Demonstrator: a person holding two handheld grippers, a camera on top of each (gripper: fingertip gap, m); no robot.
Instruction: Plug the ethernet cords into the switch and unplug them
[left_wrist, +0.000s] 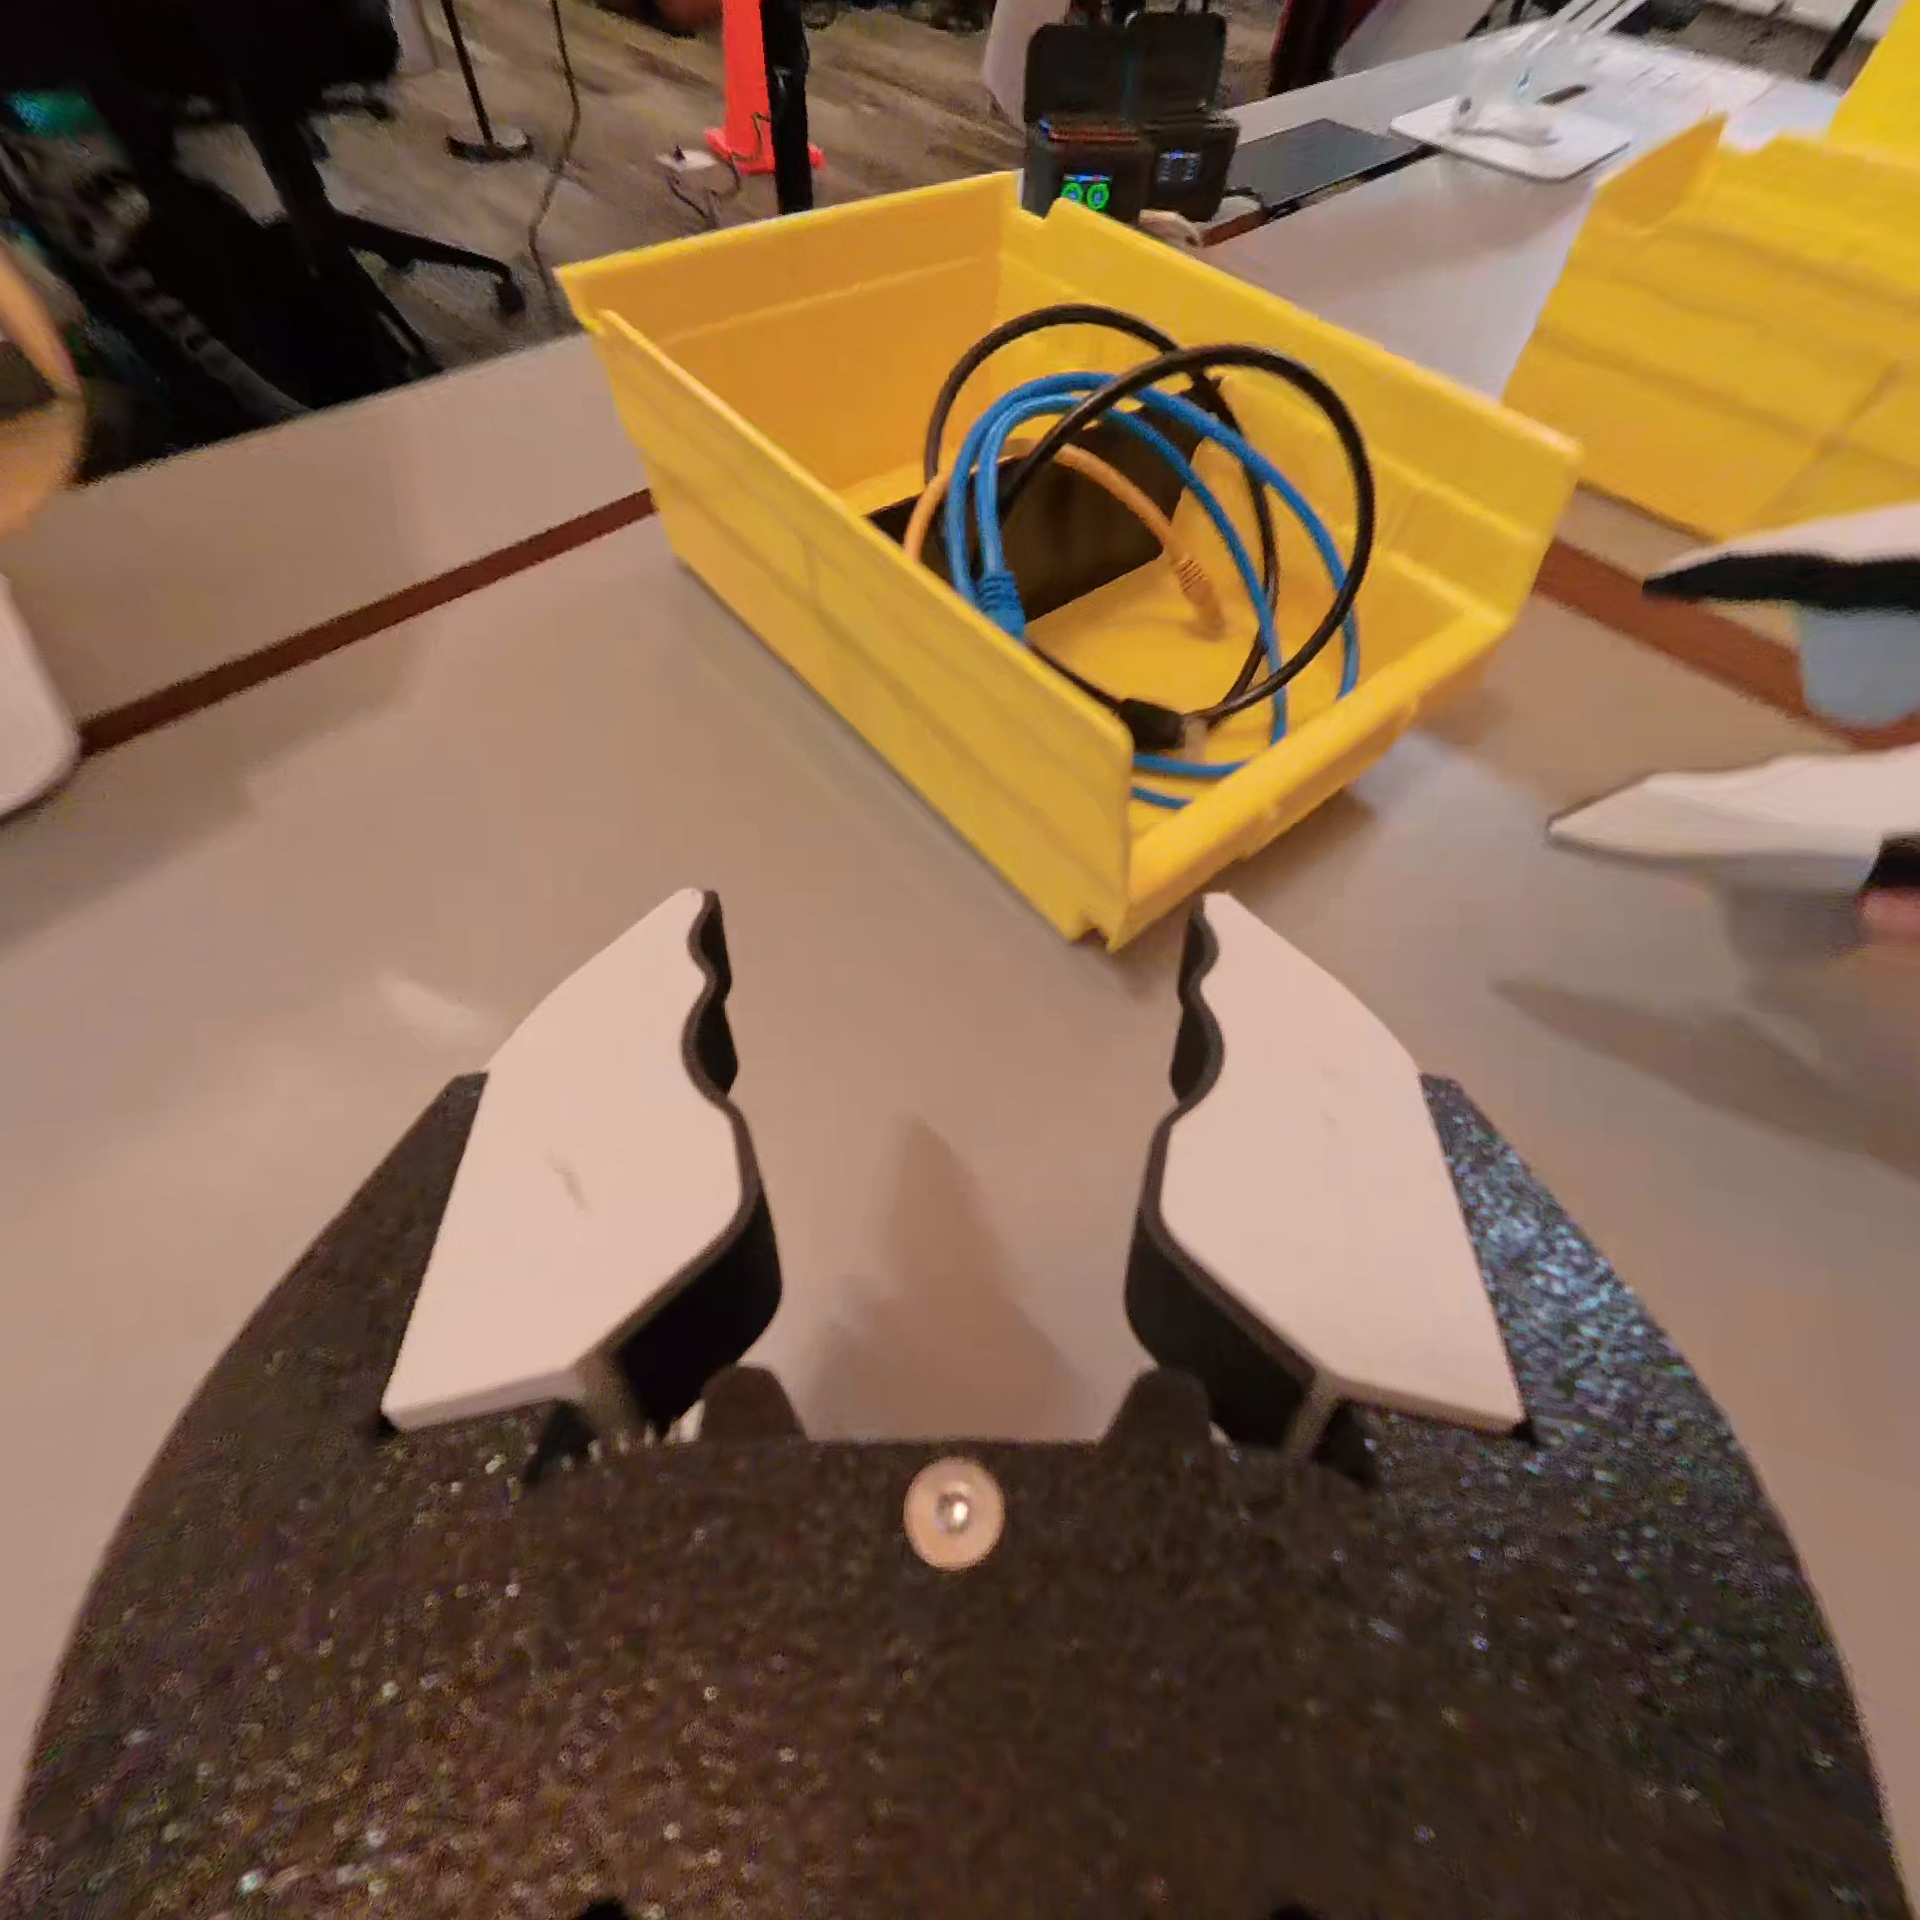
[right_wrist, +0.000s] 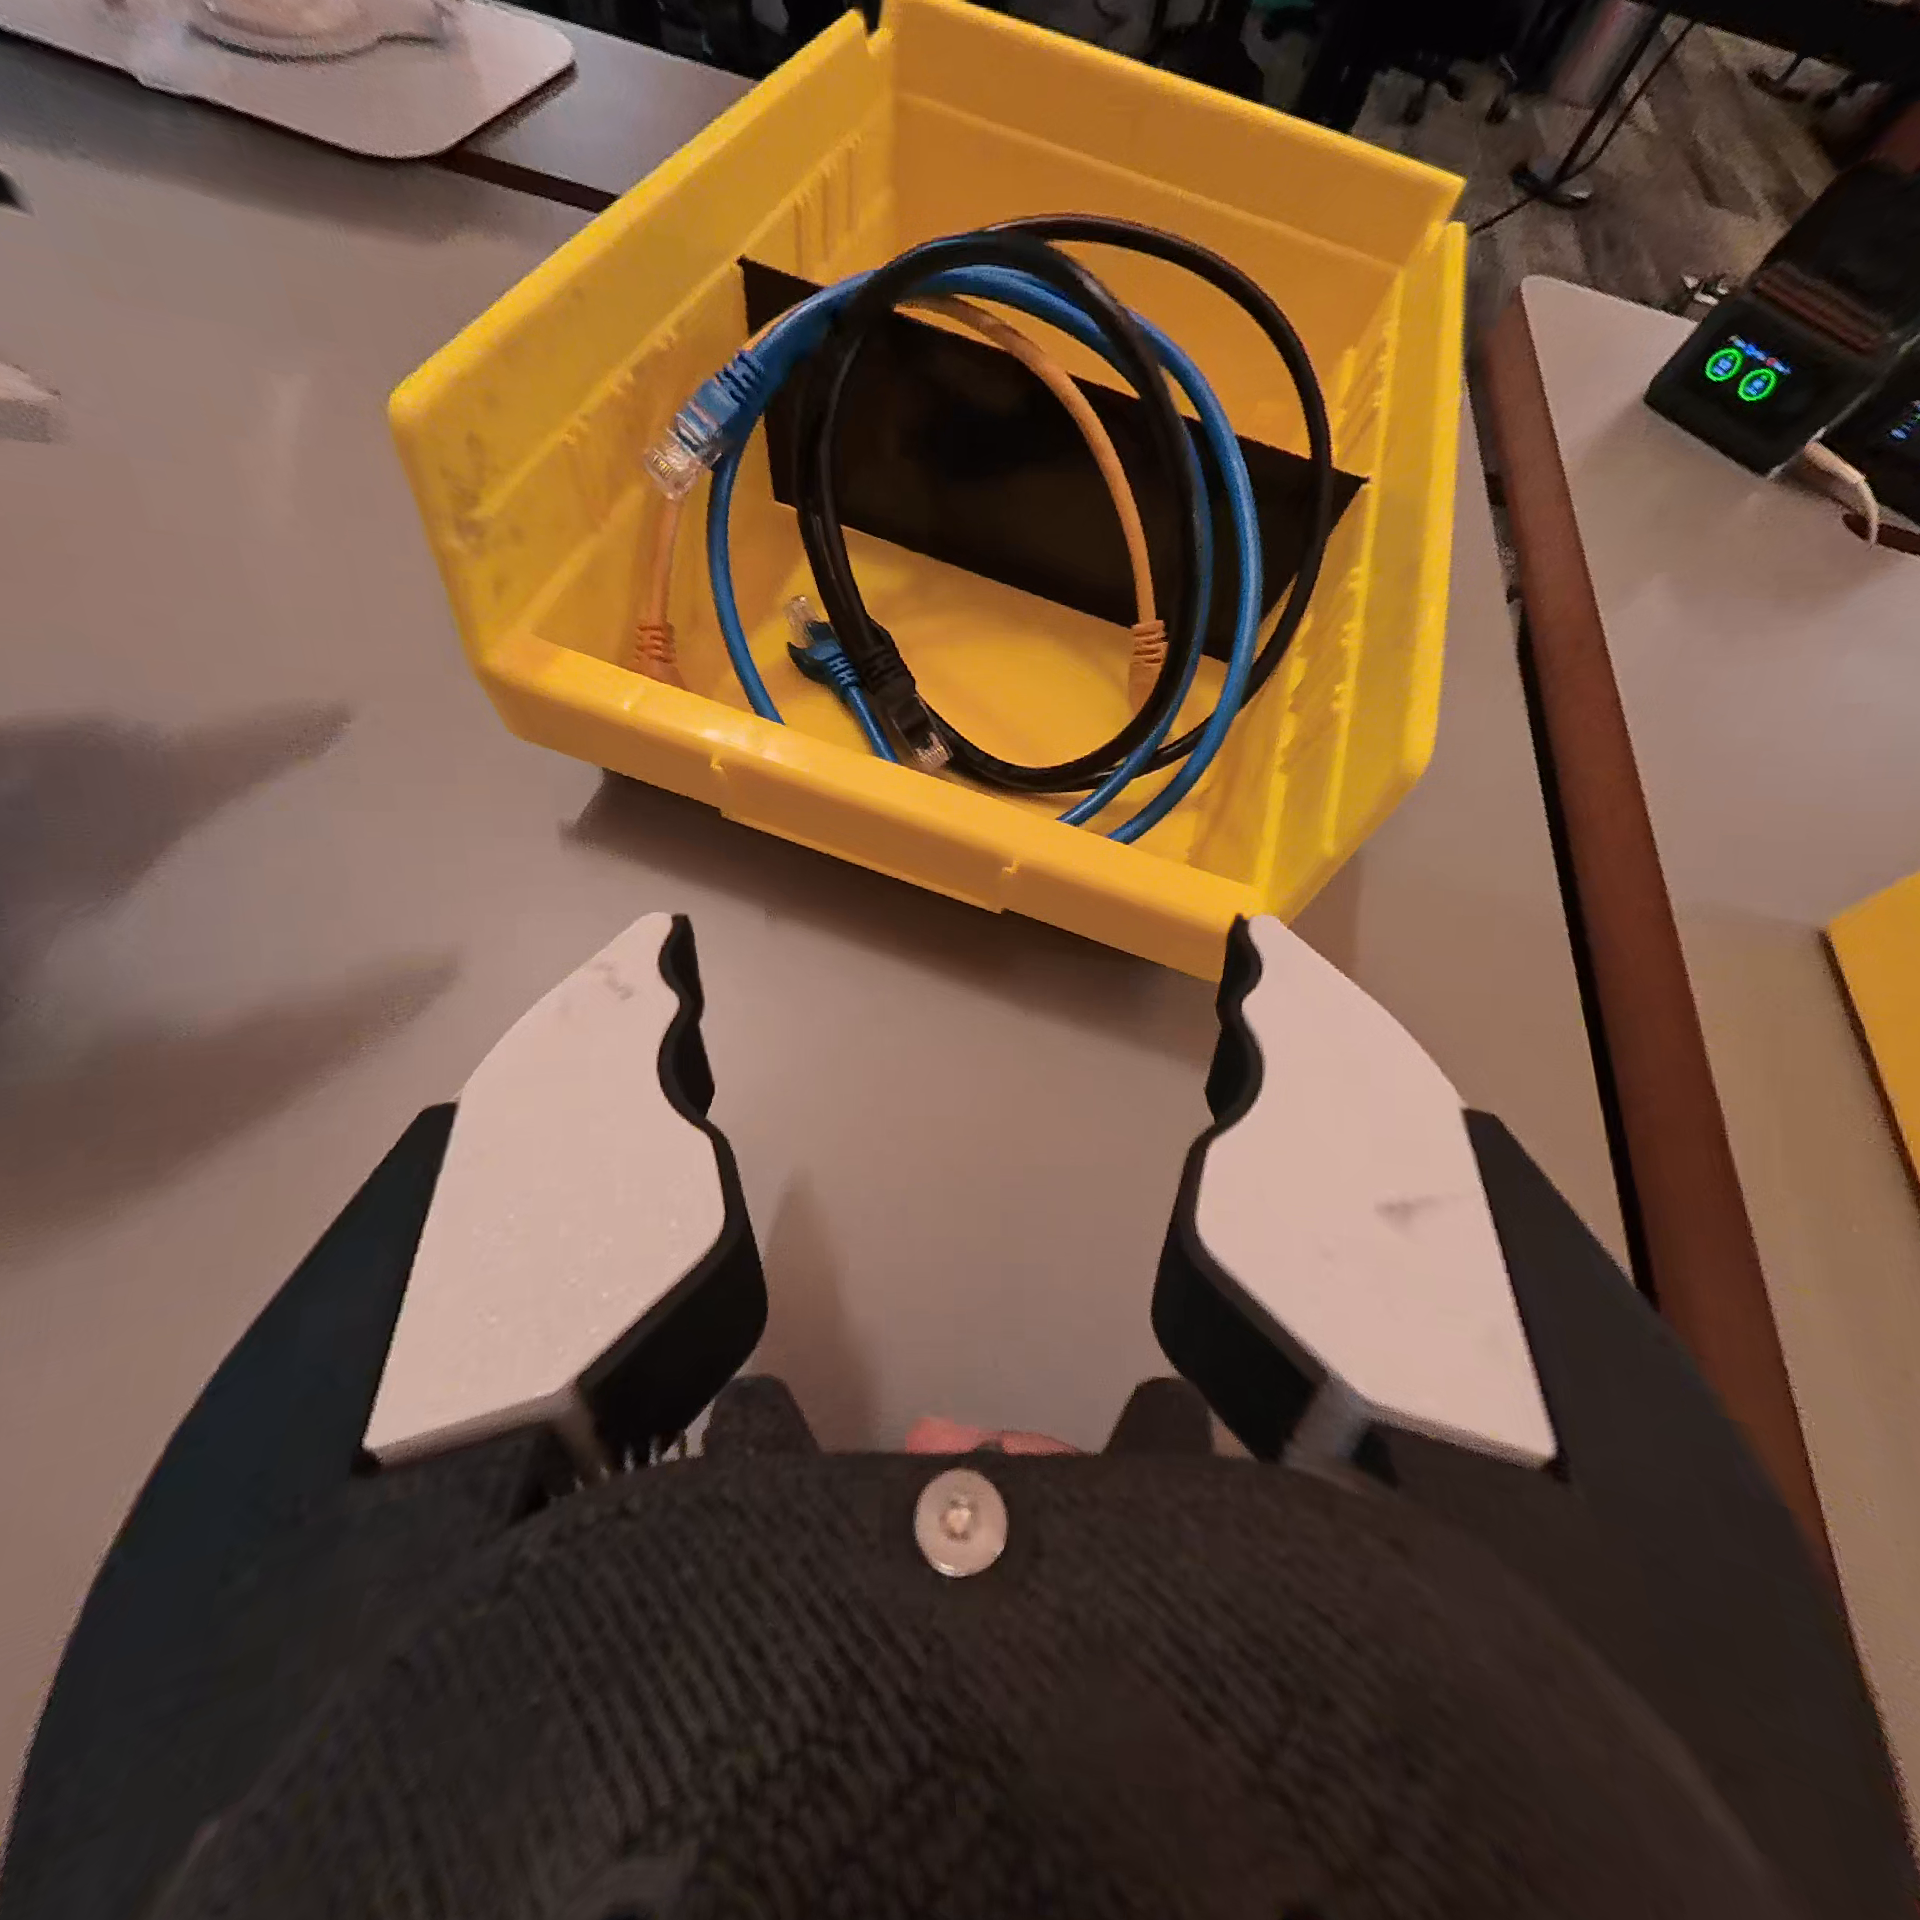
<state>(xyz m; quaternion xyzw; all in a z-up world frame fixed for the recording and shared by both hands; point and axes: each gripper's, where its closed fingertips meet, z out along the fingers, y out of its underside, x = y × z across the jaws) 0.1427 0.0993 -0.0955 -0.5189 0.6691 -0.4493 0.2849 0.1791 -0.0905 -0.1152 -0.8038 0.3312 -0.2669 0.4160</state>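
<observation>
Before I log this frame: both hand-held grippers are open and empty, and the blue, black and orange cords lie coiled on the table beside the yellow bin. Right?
Not quite. The cords lie coiled inside the bin, not beside it; the right wrist view shows this. Both hand-held grippers, left and right, are open and empty.

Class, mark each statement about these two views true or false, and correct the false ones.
1. The cords lie coiled inside the yellow bin. True.
2. The left tool grips the blue cord. False: it is open and empty, over the table.
3. There are black, blue and orange cords. True.
4. The right tool is shut. False: its jaws stand wide apart.
5. A cord is plugged into a switch. False: the visible plugs lie loose, and no switch can be made out.
</observation>
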